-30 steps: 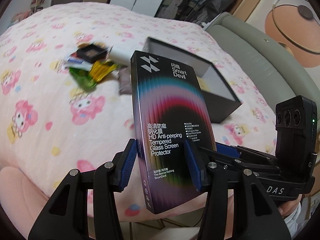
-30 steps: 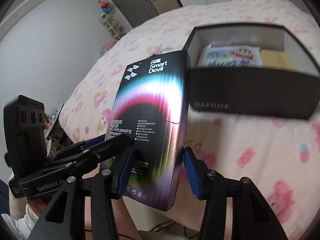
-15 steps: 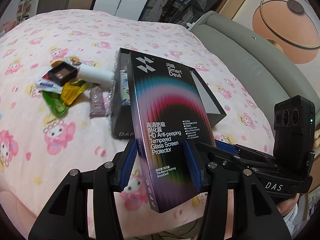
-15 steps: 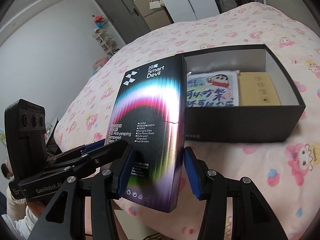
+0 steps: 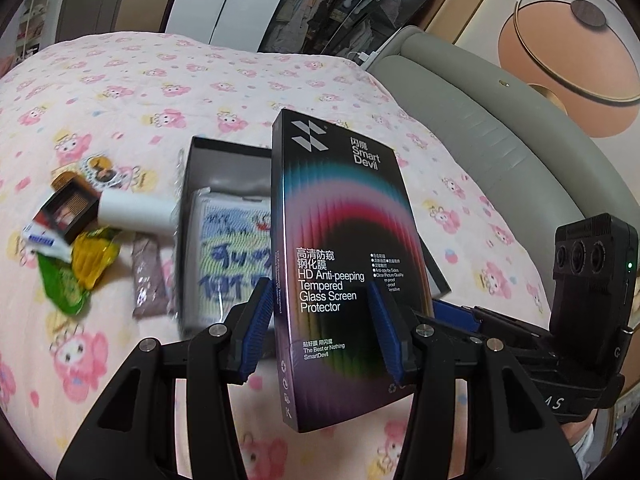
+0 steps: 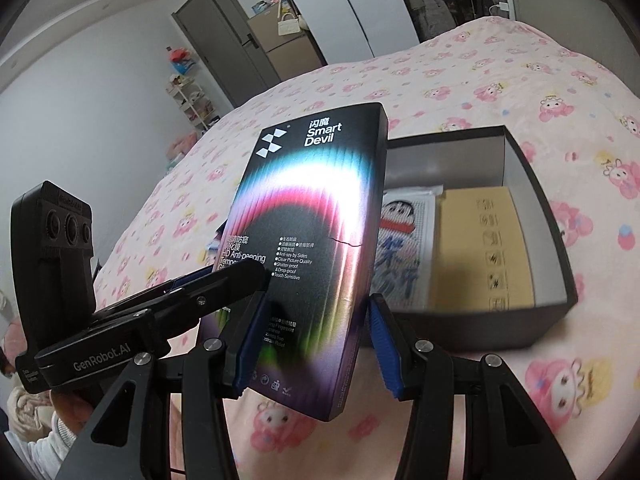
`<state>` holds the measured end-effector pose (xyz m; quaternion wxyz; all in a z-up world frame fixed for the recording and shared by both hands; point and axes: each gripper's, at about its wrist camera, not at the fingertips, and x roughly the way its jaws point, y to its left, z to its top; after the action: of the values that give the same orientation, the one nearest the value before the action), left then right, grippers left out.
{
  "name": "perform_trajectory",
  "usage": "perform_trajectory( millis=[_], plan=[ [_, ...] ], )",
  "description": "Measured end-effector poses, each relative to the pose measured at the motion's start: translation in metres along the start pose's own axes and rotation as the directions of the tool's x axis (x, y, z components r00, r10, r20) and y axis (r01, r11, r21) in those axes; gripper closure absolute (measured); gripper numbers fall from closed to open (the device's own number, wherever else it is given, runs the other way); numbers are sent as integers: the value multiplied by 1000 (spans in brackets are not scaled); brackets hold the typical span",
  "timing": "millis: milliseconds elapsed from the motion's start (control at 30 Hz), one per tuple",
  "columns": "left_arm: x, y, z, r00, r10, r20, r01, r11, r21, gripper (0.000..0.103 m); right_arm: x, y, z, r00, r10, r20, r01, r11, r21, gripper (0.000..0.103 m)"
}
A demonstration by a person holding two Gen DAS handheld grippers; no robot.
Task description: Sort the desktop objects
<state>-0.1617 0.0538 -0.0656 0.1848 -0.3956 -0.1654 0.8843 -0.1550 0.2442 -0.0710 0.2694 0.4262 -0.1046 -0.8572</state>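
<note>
Pink cartoon-print bedspread; grey headboard; white wardrobe.

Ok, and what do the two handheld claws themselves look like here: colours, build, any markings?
Both are matte black plastic frames with silver bolts and ribbed blue pads on the fingers. The left claw, seen from the right wrist, reads "GenRobot.AI" in pale letters and carries a black three-lens camera block. The right claw, seen from the left wrist, has the same block with a green light. No cables show.
</note>
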Motion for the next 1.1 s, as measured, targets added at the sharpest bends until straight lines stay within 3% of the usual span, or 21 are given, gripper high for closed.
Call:
perform_trajectory(
  millis=[267, 533, 733, 867, 967, 1033, 1100],
  plan=[
    [42, 11, 27, 999, -26, -19, 25, 999, -43, 53, 21, -24, 27, 1000, -8, 5, 8, 999, 34, 56],
    [87, 22, 36, 995, -14, -99, 5, 996, -91, 53, 54, -53, 41, 998, -26, -51, 29, 997, 68, 56],
    [118, 25, 36, 980, -4, -200, -22, 992, -127, 54, 70, -70, 39, 994, -55, -93, 65, 992, 110, 56],
    [138, 17, 32, 960, 42, -276, -70, 993, -93, 69, 79, -81, 35, 980, -120, -160, 141, 981, 130, 56],
    [150, 21, 28, 949, 16, -316, -58, 991, -122, 69, 78, -83, 33, 980, -112, -161, 134, 982, 132, 58],
    [152, 21, 25, 945, 41, -324, -84, 989, -119, 69, 76, -84, 32, 980, -113, -163, 135, 982, 134, 58],
    [146, 19, 25, 952, 63, -299, -100, 989, -108, 69, 74, -84, 30, 980, -122, -160, 144, 981, 132, 58]
  ],
)
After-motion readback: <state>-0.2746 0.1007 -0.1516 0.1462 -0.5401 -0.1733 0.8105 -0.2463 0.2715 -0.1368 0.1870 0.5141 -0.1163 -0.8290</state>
